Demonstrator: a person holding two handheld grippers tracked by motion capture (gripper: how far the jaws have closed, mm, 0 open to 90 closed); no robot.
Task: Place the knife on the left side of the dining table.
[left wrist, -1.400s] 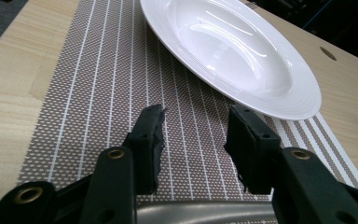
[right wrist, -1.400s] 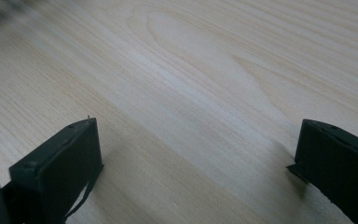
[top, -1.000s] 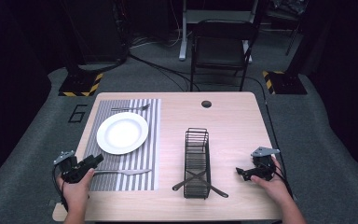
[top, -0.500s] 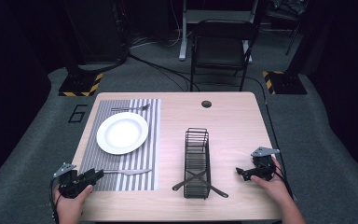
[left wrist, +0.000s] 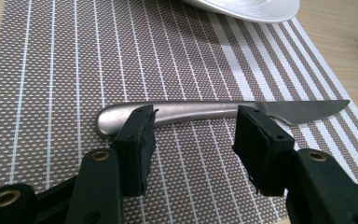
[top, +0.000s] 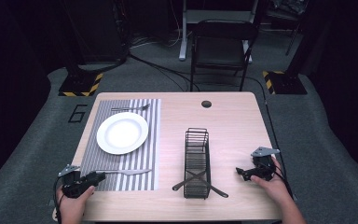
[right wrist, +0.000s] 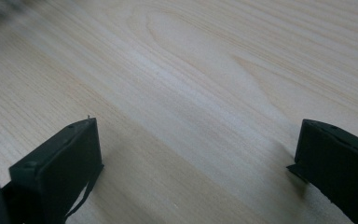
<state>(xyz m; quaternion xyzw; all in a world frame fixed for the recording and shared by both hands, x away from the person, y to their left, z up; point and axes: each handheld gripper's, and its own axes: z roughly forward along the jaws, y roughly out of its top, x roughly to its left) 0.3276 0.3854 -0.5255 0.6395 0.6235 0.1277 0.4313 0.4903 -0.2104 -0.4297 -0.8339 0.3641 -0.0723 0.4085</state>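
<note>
I'm hovering left gripper point(left wrist: 193, 135) at lower left of high view, jaws half-wide, straddling knife point(left wrist: 214, 112) handle on mat point(left wrist: 51, 70), not pinching. Right gripper point(top: 254, 171) idling lower right, jaws spread wide over bare table point(right wrist: 191, 70).

This looks like a lab or recording studio set up as a dining scene, not a home. A light wooden table point(top: 233, 126) stands on grey carpet point(top: 317, 135) in a dark room, with yellow-and-black hazard-striped stand bases point(top: 80, 86), cables point(top: 168, 70) trailing across the floor, a black folding chair point(top: 221, 44), and a "6" point(top: 77, 114) marked on the carpet.
</note>
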